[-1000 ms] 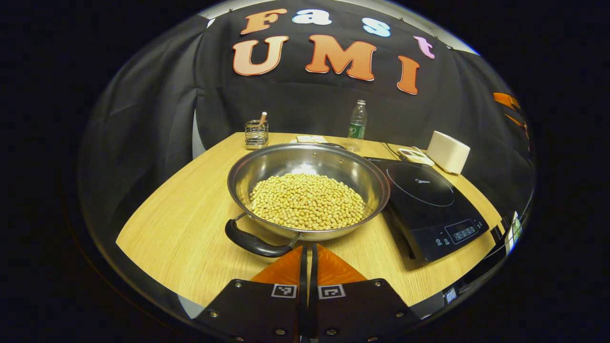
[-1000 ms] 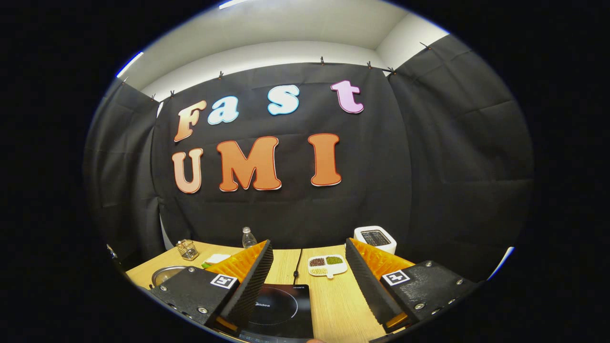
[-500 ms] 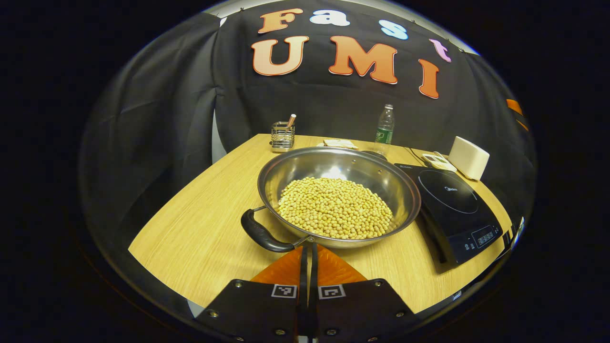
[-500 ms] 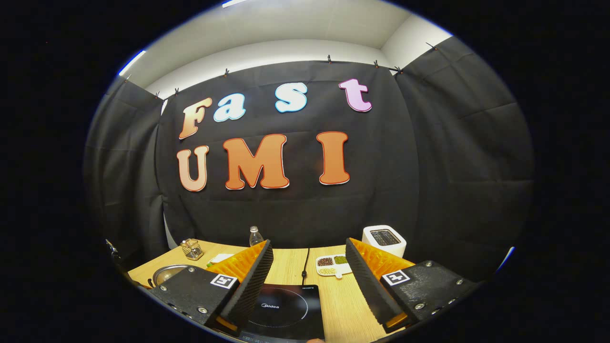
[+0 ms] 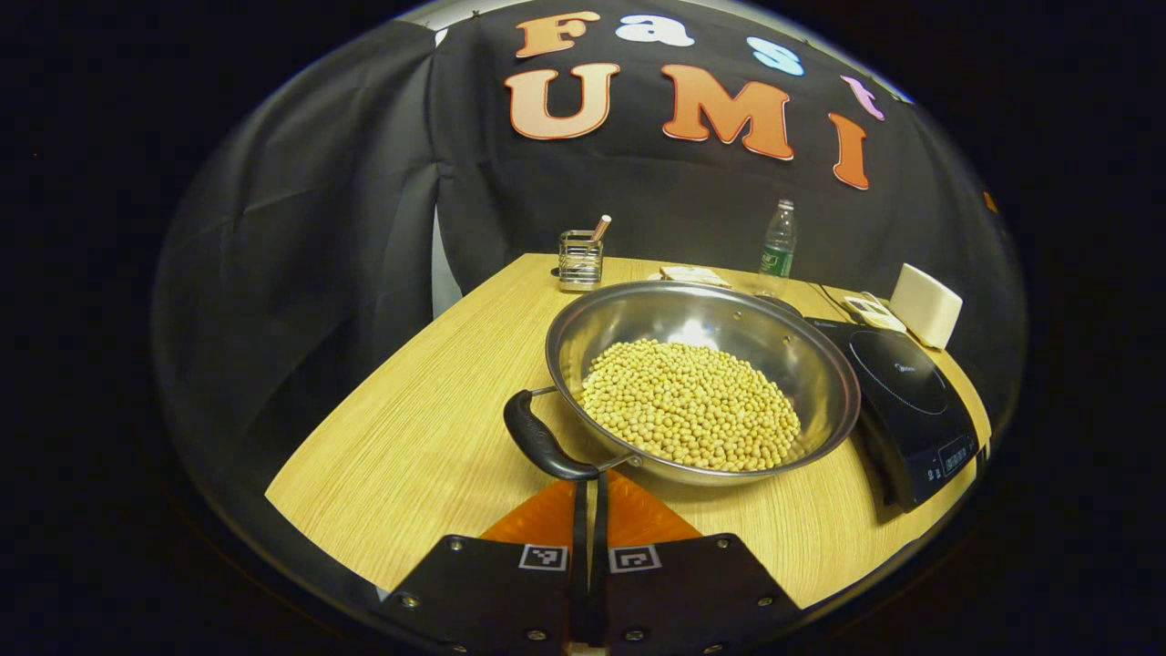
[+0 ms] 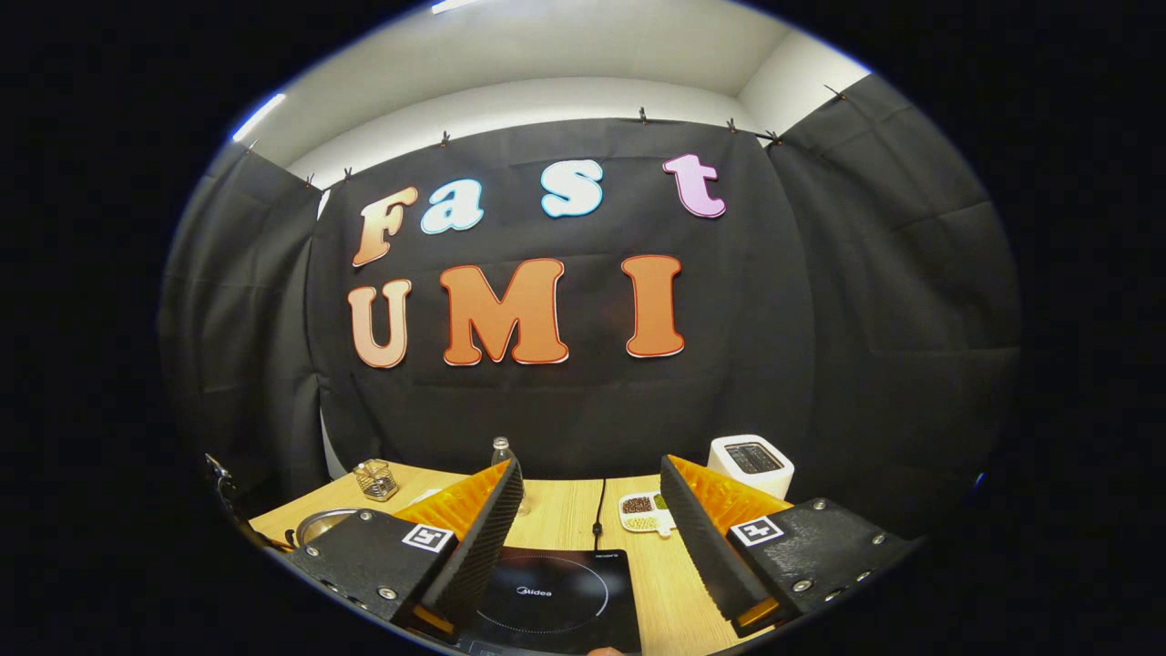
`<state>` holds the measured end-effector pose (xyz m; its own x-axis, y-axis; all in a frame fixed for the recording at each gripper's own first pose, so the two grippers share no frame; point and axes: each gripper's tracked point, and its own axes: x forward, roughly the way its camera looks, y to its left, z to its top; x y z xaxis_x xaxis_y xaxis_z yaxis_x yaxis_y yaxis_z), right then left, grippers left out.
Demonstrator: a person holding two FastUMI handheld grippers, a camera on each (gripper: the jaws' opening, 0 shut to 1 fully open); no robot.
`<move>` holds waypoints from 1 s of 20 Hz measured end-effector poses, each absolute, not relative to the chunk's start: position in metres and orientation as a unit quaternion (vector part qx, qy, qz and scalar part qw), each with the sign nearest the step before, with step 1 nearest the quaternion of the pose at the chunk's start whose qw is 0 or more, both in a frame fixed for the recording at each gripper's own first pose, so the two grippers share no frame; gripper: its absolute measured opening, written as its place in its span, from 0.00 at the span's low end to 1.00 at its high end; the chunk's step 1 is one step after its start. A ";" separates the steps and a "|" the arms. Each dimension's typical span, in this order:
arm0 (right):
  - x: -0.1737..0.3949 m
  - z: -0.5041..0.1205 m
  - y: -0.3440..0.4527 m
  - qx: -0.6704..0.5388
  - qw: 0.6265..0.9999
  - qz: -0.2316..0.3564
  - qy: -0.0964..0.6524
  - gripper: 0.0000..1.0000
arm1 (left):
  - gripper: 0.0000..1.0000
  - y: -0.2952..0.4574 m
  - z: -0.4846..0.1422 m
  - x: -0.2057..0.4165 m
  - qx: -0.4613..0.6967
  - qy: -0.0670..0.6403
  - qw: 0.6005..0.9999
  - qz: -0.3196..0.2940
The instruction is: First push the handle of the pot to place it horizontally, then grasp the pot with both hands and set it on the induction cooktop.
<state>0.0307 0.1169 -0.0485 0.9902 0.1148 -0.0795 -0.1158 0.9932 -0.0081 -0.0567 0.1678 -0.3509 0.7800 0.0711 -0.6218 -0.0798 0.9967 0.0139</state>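
one pot [image 5: 802, 364] of beans, one cooktop [image 5: 911, 401]; left gripper [image 5: 589, 497] fingers together, right gripper [image 6: 592, 510] wide.

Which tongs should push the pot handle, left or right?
Left. The left tongs, shut, have their tips right at the black handle of the pot. The right tongs hang open over the cooktop, with the pot off at their side.

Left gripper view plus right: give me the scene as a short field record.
pot: steel, holds yellow beans, on table
handle: black, near side, just beyond left gripper
cooktop: beside pot, bare
left gripper: jaws shut, empty
right gripper: jaws open, above cooktop
back of table: utensil holder, bottle, toaster
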 end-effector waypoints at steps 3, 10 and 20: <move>0.032 -0.052 0.122 -0.006 0.997 0.060 0.042 0.95 | 0.02 0.177 -0.352 -0.050 -0.001 0.329 0.944 0.041; 0.033 -0.056 0.126 -0.007 0.997 0.058 0.044 1.00 | 0.02 0.196 -0.354 -0.030 0.013 0.317 0.948 0.040; 0.031 -0.050 0.113 -0.018 0.998 0.041 0.039 0.95 | 0.02 0.213 -0.358 -0.004 0.004 0.310 0.950 0.042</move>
